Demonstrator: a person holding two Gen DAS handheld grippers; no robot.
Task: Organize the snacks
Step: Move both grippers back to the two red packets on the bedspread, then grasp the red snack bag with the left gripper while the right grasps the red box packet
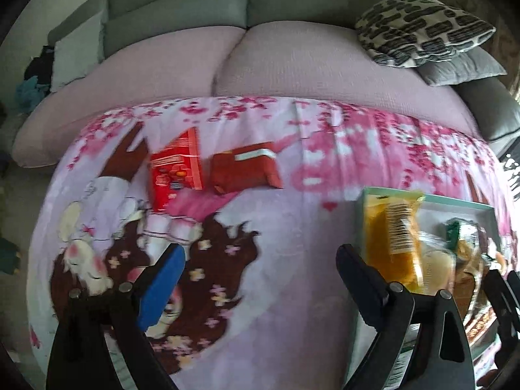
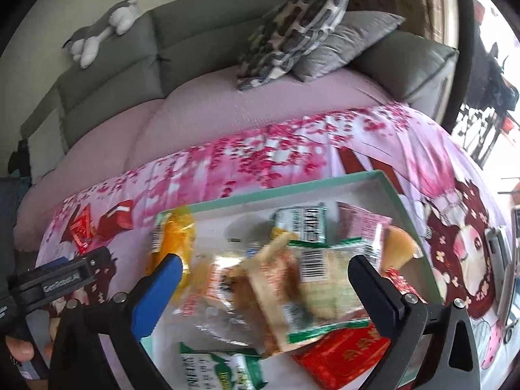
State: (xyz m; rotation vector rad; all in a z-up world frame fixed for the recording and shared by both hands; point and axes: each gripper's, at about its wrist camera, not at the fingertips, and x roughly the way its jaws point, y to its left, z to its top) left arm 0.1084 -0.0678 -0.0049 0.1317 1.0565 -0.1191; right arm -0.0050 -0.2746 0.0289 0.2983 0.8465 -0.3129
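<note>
A shallow white box with a teal rim lies on the pink printed cloth, filled with several snack packets. Among them are a yellow one, a beige one with green trim and a red one. My right gripper hovers open over this pile, its pads touching nothing. Two red packets lie on the cloth left of the box. My left gripper is open above bare cloth, beside the yellow packet.
Behind the cloth stands a green-grey sofa with a mauve seat cover. A patterned cushion and a grey cushion lie at its right end, and a plush toy lies on its back. A person's fingers hold the left gripper's body.
</note>
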